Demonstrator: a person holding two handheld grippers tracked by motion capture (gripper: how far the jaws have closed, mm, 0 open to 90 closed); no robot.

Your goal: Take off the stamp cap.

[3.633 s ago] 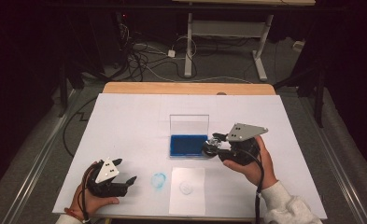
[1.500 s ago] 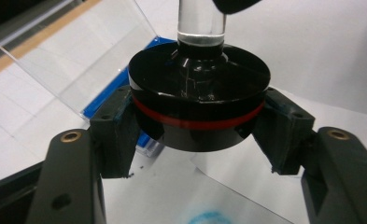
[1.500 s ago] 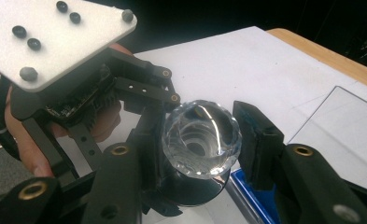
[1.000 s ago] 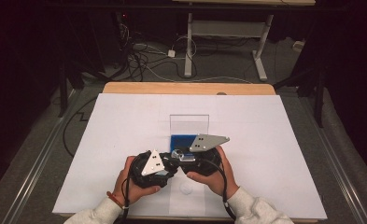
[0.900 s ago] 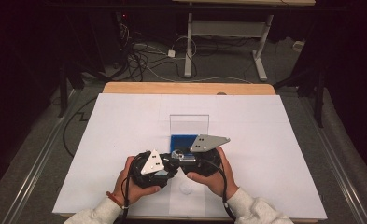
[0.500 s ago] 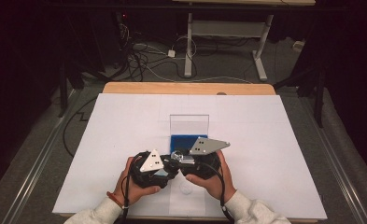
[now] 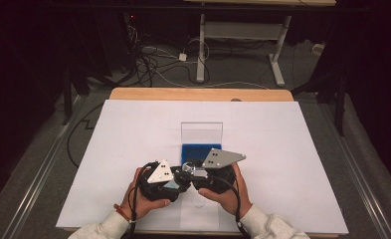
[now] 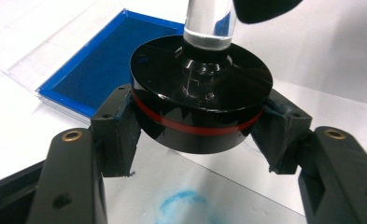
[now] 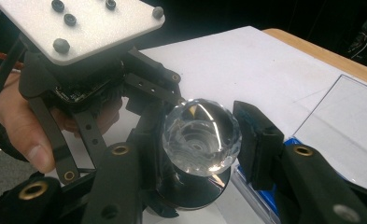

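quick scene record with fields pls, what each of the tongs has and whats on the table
left tongs: shut on the black base of the stamp
right tongs: shut on the stamp's clear knob
stamp height: held above the paper
ink pad: blue, lid open, just beyond the stamp
paper: clear sheet with a faint blue ring print
table cover: white

left gripper point(image 8: 197, 140) clamped on black stamp point(image 8: 201, 93) (red band) | blue ink pad point(image 8: 97, 70) behind | blue ring print point(image 8: 186, 210) below

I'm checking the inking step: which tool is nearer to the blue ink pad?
Right. The right tool, clamping the stamp's clear knob, sits just in front of the blue ink pad; the left tool, gripping the stamp's black base, is farther toward the person.
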